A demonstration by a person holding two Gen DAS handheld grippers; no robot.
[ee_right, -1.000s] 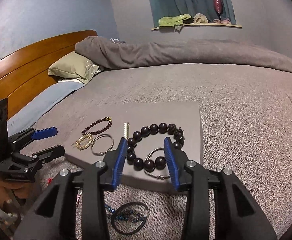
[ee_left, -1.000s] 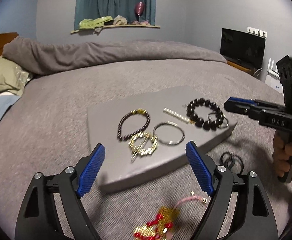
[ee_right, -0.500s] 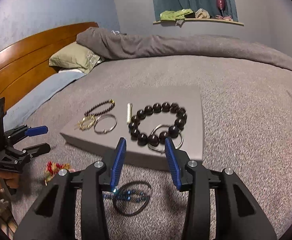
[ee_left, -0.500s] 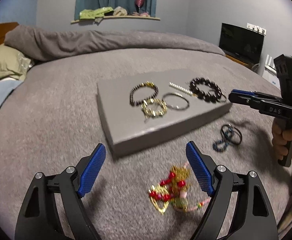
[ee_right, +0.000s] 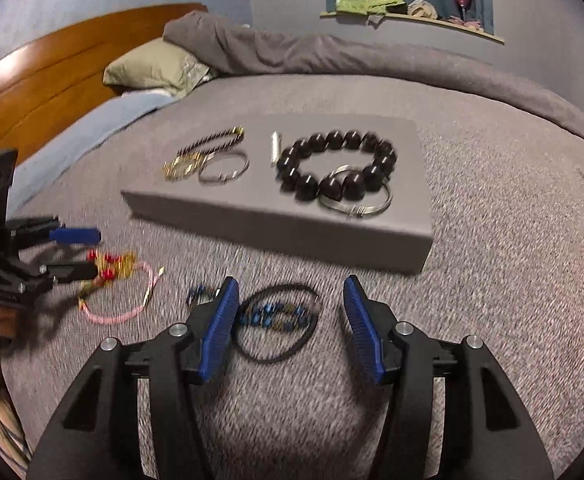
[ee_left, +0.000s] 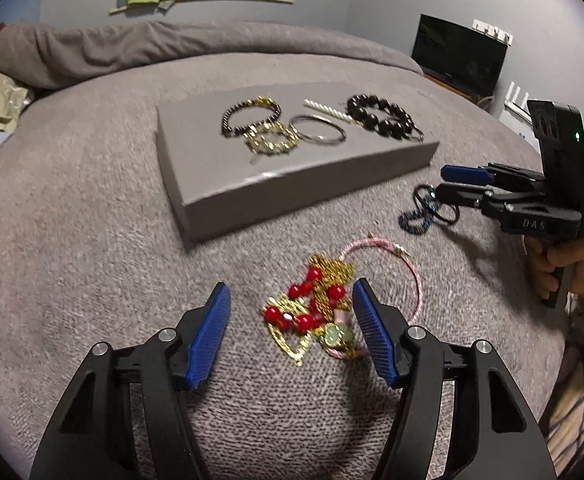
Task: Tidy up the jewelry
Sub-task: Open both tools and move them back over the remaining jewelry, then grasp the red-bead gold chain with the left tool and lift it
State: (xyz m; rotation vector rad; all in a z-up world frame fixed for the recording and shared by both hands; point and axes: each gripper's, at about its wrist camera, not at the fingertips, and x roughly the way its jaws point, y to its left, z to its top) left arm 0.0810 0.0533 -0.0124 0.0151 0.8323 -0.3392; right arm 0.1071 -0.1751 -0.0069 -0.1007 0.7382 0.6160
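Note:
A grey display pad (ee_left: pixel 212 160) lies on the bed and carries several bracelets, among them a big black bead bracelet (ee_left: pixel 379 116). Nearer me, a red-and-gold jewelry tangle (ee_left: pixel 311 308) and a pink cord bracelet (ee_left: pixel 415 280) lie on the blanket. My left gripper (ee_left: pixel 290 290) hangs over the tangle, which sits between its closing jaws; the pads are not pressing on it. In the right wrist view, a black cord loop with blue beads (ee_right: pixel 276 316) lies between the opening jaws of my right gripper (ee_right: pixel 290 284), untouched. The pad (ee_right: pixel 252 216) is just beyond.
A folded grey duvet (ee_right: pixel 331 52) and a green pillow (ee_right: pixel 152 64) lie at the head of the bed, against a wooden headboard (ee_right: pixel 44 76). A dark TV (ee_left: pixel 459 56) stands at the right. A person's hand (ee_left: pixel 559 264) holds the right gripper.
Both grippers drew back from the pad and sank toward the loose pieces on the blanket. The left jaws have narrowed around the red-gold tangle; the right jaws have widened over the black cord.

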